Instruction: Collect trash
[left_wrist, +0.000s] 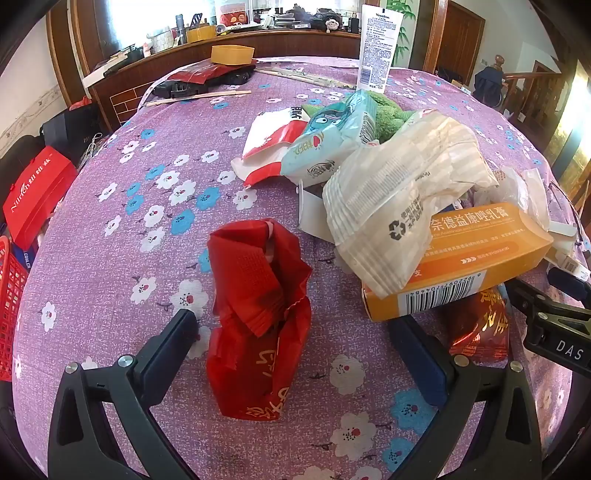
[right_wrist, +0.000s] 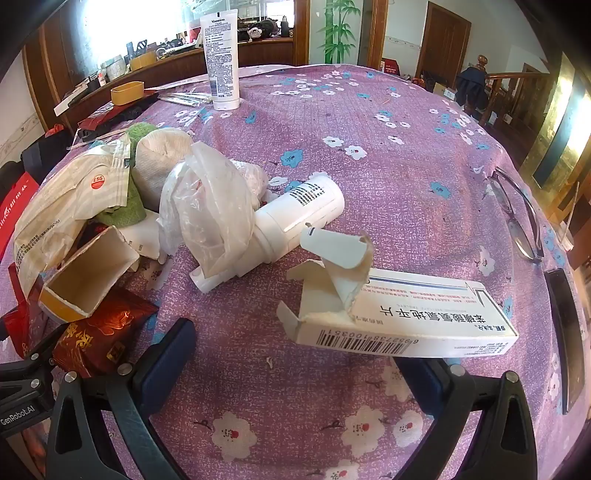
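1. Left gripper (left_wrist: 295, 332): jaws spread wide, holding nothing, angled down over the bench (left_wrist: 110, 258) with its purple flowered cloth.
2. Red wrapper (left_wrist: 258, 317): crumpled, lying on the cloth between the left gripper's fingers, touching neither pad.
3. Orange box (left_wrist: 458, 269): just right of the red wrapper, at the near edge of the trash pile; a shiny red packet (left_wrist: 480, 325) lies partly under its near end.
4. White plastic bag (left_wrist: 399, 199): draped over the orange box; behind it lie a pale blue packet (left_wrist: 332, 147) and a red-and-white packet (left_wrist: 273, 144).
5. Right gripper (right_wrist: 295, 354): jaws fully apart, empty, tilted down toward the bench.
6. White box (right_wrist: 399, 317): torn open at one end, lying just beyond the right gripper's fingers, not touched by them.
7. White bottle (right_wrist: 295, 218): on its side beyond the white box, a clear plastic bag (right_wrist: 210, 214) draped over its cap end.
8. White tube (right_wrist: 221, 55): upright, far beyond the white bottle.
9. Glasses (right_wrist: 517, 214): right of the white box, near the bench edge.
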